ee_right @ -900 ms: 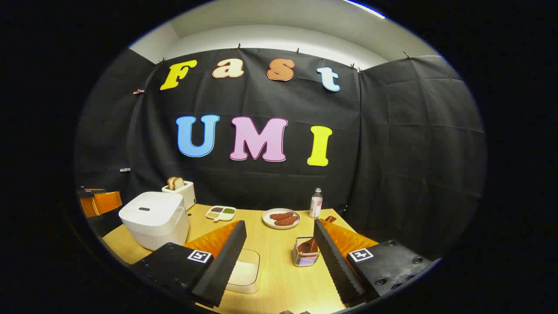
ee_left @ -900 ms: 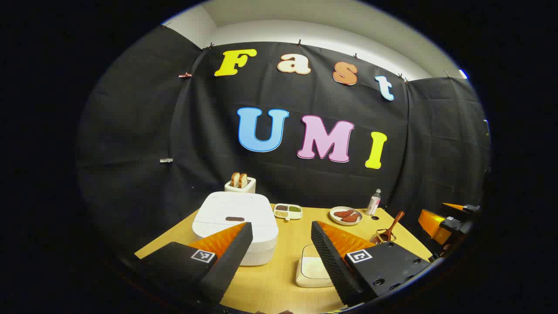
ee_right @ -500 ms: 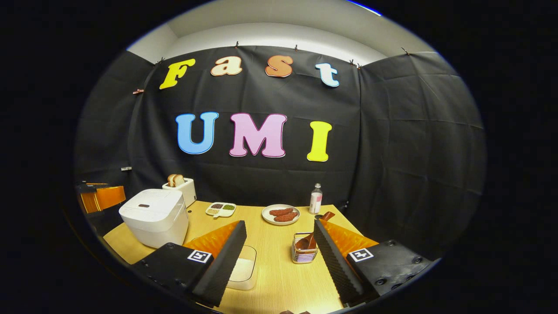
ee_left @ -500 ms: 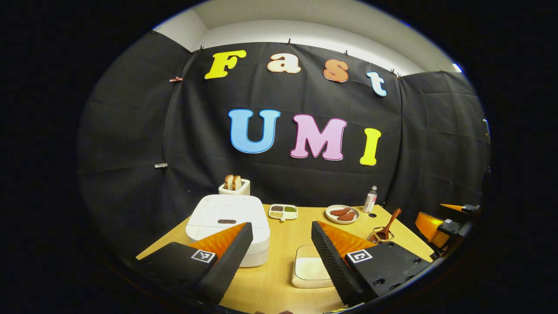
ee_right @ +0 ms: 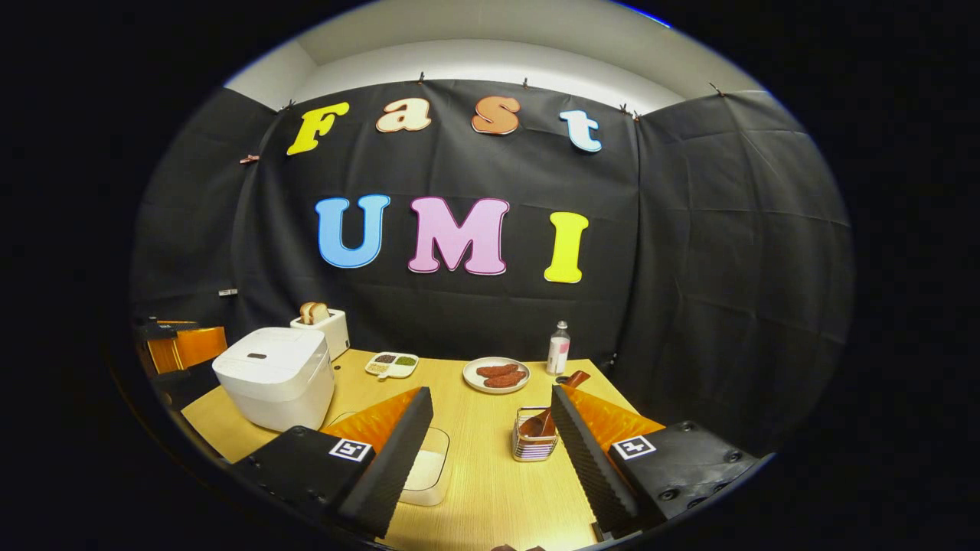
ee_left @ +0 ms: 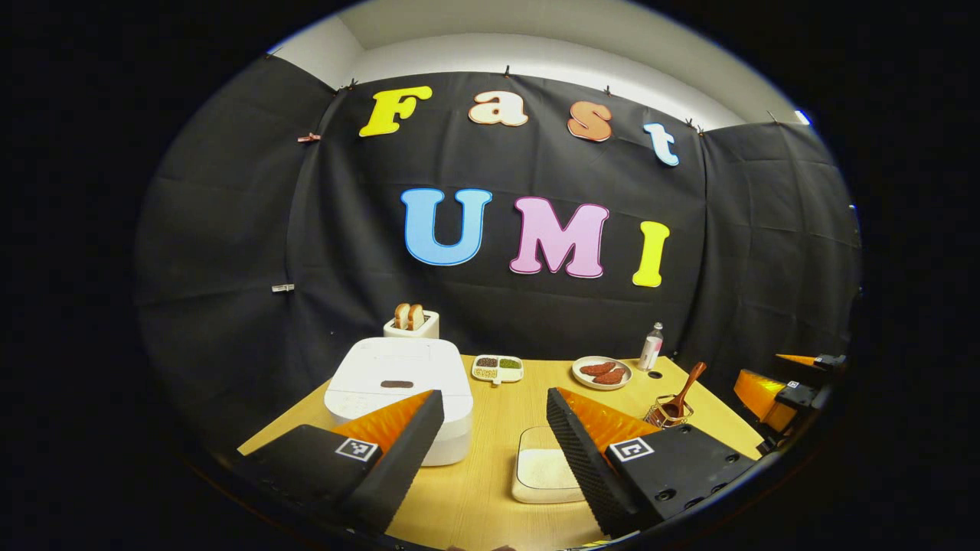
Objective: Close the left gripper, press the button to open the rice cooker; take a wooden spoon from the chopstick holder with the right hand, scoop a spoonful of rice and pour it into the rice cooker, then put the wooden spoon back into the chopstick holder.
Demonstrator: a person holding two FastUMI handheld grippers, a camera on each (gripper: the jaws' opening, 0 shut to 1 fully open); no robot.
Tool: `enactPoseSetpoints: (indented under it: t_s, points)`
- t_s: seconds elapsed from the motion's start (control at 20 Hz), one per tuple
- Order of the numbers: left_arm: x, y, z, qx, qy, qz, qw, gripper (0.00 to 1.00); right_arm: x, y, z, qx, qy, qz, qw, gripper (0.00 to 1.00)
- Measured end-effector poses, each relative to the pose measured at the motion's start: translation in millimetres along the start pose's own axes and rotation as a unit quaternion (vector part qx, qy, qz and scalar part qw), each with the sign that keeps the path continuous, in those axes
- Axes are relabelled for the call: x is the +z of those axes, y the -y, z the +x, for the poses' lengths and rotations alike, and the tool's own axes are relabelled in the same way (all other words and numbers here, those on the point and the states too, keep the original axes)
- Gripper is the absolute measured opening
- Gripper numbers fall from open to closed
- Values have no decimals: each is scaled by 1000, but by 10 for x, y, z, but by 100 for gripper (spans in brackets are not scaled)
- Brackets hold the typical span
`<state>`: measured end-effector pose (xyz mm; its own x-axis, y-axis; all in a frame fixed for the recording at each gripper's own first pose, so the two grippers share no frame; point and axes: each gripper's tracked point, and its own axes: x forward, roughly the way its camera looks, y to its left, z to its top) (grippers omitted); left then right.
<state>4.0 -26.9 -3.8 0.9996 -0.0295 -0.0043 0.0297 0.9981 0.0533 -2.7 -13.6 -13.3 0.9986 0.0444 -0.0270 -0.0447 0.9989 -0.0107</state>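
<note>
The white rice cooker (ee_left: 398, 386) (ee_right: 272, 375) stands shut at the table's left, a dark button (ee_left: 396, 383) on its lid. My left gripper (ee_left: 494, 405) hovers open in front of it, holding nothing. A wire chopstick holder (ee_left: 668, 413) (ee_right: 534, 444) at the right holds a wooden spoon (ee_left: 684, 394) (ee_right: 553, 409). A white dish of rice (ee_left: 540, 474) (ee_right: 425, 474) lies near the front edge. My right gripper (ee_right: 490, 405) is open, with the holder just beside its right finger. The right gripper (ee_left: 781, 390) shows orange at the far right in the left gripper view; the left gripper (ee_right: 180, 348) at the far left in the right one.
A toaster with bread (ee_left: 412, 323) stands behind the cooker. A divided dish of grains (ee_left: 498, 367), a plate of sausages (ee_left: 602, 373) and a small bottle (ee_left: 651, 348) line the back of the wooden table (ee_left: 490, 490).
Both views shifted slightly: the left gripper drew back a little from the cooker, then held nearly still. The right gripper barely moved. Nothing was grasped.
</note>
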Motion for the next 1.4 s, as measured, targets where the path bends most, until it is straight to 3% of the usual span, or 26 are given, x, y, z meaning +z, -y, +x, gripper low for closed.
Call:
enactPoseSetpoints:
  t_s: [0.5,0.65,0.8,0.85,0.9,0.95,1.0,1.05,1.15,1.4]
  points:
    - [140,-437,346,41,9,-1,999,92,-33,100,232,-1,-6,-2,1000,98]
    - [209,-546,503,29,-7,-11,999,65,-50,112,341,-2,-11,2,1000,98]
    - [293,-693,675,29,-13,-7,999,59,-67,119,464,-4,-14,10,1000,98]
    - [306,-717,737,25,-16,-3,1000,47,-64,118,499,-5,-14,11,1000,98]
    - [317,-772,778,24,-17,2,1000,47,-55,125,534,-7,-12,12,1000,98]
    - [352,-835,828,28,-16,12,999,30,-58,123,565,-7,-14,14,1000,98]
    - [364,-934,894,37,-17,21,999,26,-79,109,585,-8,-18,18,1000,98]
    - [362,-983,934,36,-24,22,999,10,-87,90,592,-7,-20,24,999,98]
    - [289,-912,1032,5,-43,11,999,7,-71,68,600,-7,-21,32,999,98]
    - [40,-1124,1368,-3,-104,19,994,6,-194,155,556,-26,-38,40,998,98]
